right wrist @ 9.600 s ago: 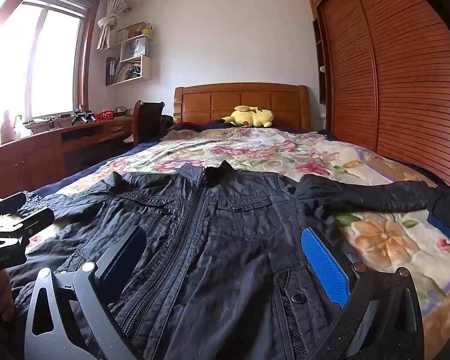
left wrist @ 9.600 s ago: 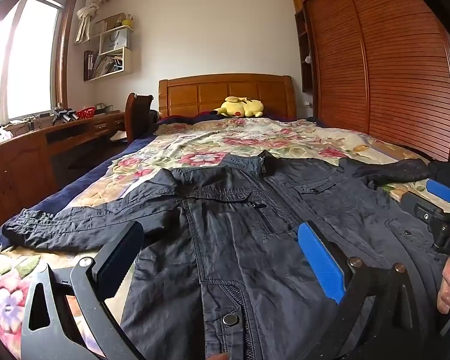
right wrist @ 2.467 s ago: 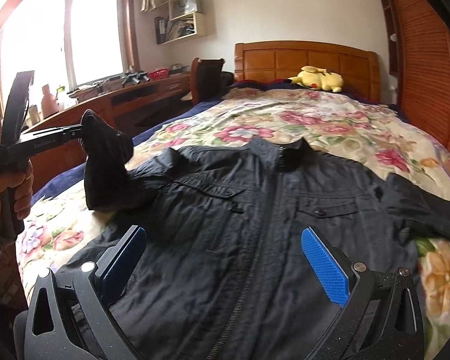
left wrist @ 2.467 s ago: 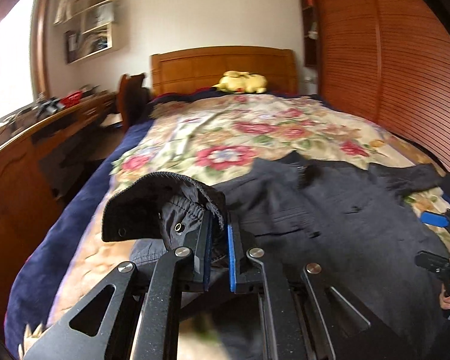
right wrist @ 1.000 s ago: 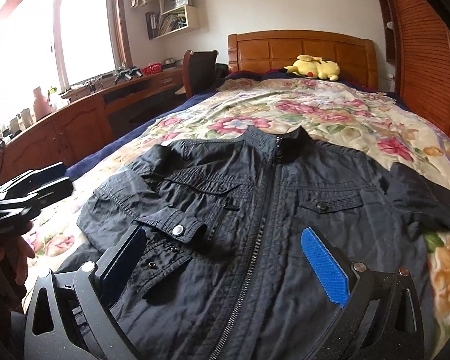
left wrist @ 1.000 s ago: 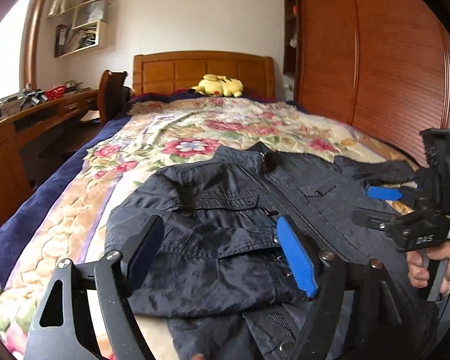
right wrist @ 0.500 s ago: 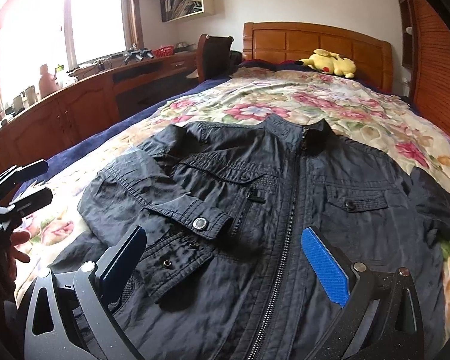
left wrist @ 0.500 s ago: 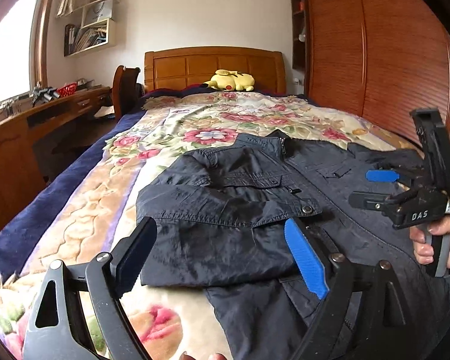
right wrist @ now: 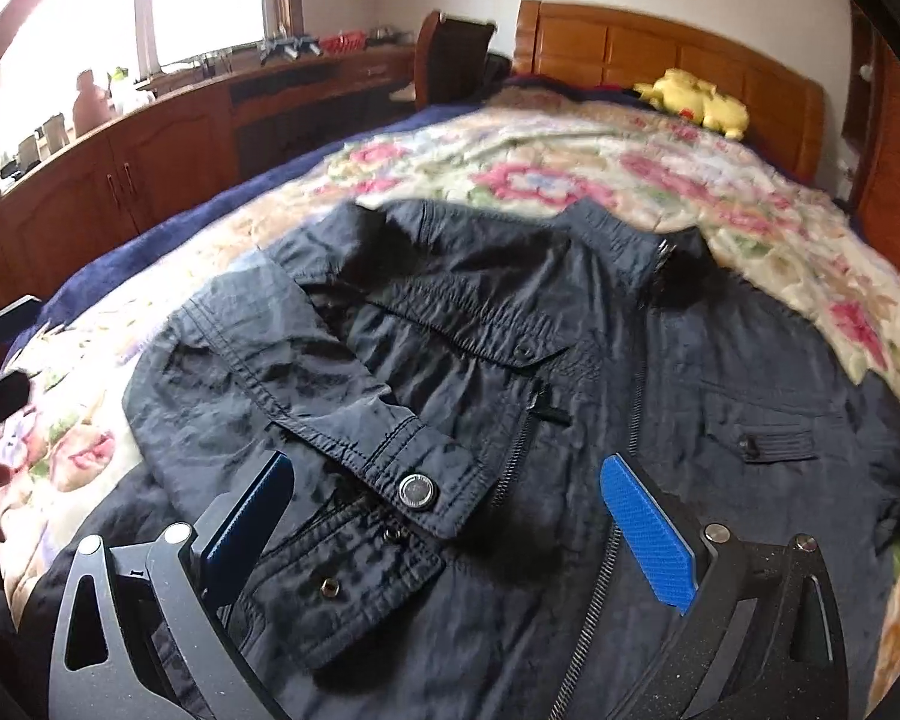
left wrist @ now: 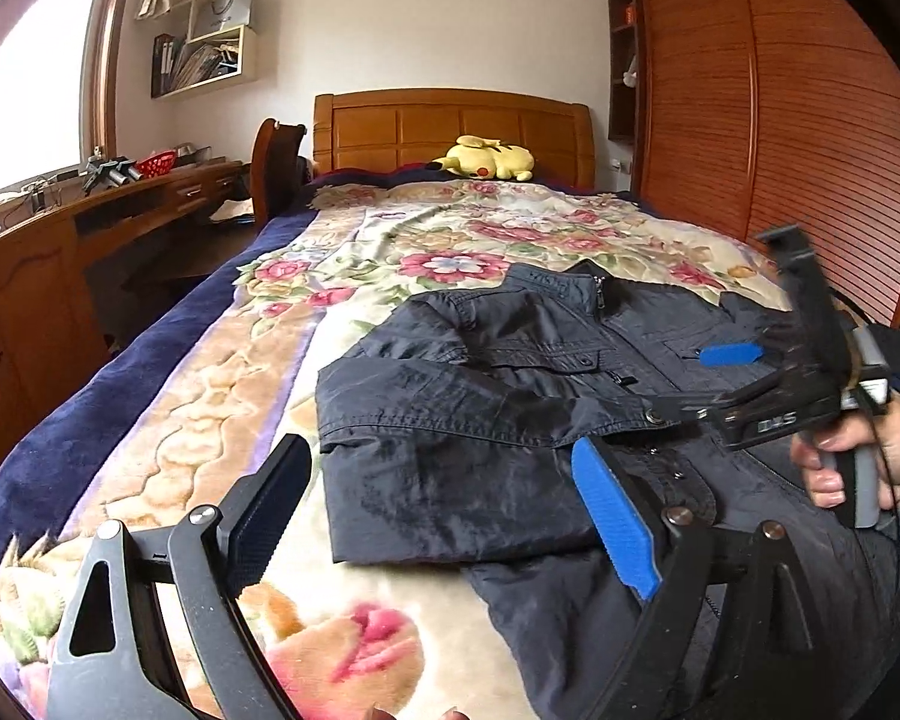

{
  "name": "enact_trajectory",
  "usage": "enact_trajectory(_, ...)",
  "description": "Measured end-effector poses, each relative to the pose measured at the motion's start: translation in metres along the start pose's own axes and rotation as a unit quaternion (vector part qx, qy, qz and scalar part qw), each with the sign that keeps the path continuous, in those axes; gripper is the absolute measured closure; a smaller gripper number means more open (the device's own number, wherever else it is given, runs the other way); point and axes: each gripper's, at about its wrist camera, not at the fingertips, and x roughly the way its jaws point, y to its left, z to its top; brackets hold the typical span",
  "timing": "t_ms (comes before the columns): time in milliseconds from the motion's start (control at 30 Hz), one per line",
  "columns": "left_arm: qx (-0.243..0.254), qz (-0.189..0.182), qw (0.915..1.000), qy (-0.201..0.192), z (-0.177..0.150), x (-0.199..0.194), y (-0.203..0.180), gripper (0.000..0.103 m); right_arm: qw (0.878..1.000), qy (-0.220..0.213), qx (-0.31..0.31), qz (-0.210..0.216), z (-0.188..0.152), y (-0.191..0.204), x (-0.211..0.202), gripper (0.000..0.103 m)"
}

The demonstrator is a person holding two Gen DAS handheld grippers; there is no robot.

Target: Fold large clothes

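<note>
A dark navy jacket (left wrist: 570,372) lies face up on the flowered bedspread (left wrist: 222,420), zipped, collar toward the headboard. Its left sleeve (left wrist: 450,420) is folded across the chest, the snap cuff (right wrist: 417,489) near the zipper. My left gripper (left wrist: 444,516) is open and empty, above the jacket's left edge. My right gripper (right wrist: 447,510) is open and empty, low over the cuff; it also shows in the left wrist view (left wrist: 720,384). The right sleeve lies out to the right (right wrist: 894,468).
A wooden headboard (left wrist: 450,132) with a yellow plush toy (left wrist: 486,159) is at the far end. A wooden desk and cabinets (left wrist: 60,252) run along the left, a chair (left wrist: 276,168) beside the bed. Slatted wardrobe doors (left wrist: 780,150) line the right.
Since 2.5 s ago my left gripper let go of the left sleeve, which now lies folded across the chest. My right gripper has moved forward and lower over the cuff.
</note>
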Motion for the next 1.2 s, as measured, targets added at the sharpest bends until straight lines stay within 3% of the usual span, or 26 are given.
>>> enact_trajectory(300, -0.021, 0.009, 0.9997, 0.002, -0.001, 0.000, 0.016, 0.014, 0.998, 0.058, 0.010, 0.011, 0.009, -0.006, 0.045, 0.007)
enact_trajectory(500, -0.022, 0.011, 0.9997, 0.003, -0.001, 0.002, 0.018, 0.014, 0.997, 0.073, -0.010, 0.021, 0.005, 0.002, 0.061, 0.017)
enact_trajectory(700, -0.016, 0.014, 0.9998, 0.008, -0.003, 0.006, 0.015, 0.014, 0.997, 0.074, -0.032, 0.021, 0.003, 0.012, 0.066, 0.035)
enact_trajectory(967, -0.013, 0.014, 0.9998, 0.010, -0.004, 0.008, 0.012, 0.014, 0.996, 0.063, -0.066, 0.022, -0.001, 0.024, 0.056, 0.086)
enact_trajectory(1200, -0.011, 0.010, 0.9998, 0.012, -0.005, 0.008, 0.010, 0.014, 0.997, 0.005, -0.071, -0.015, 0.007, 0.017, 0.018, 0.091)
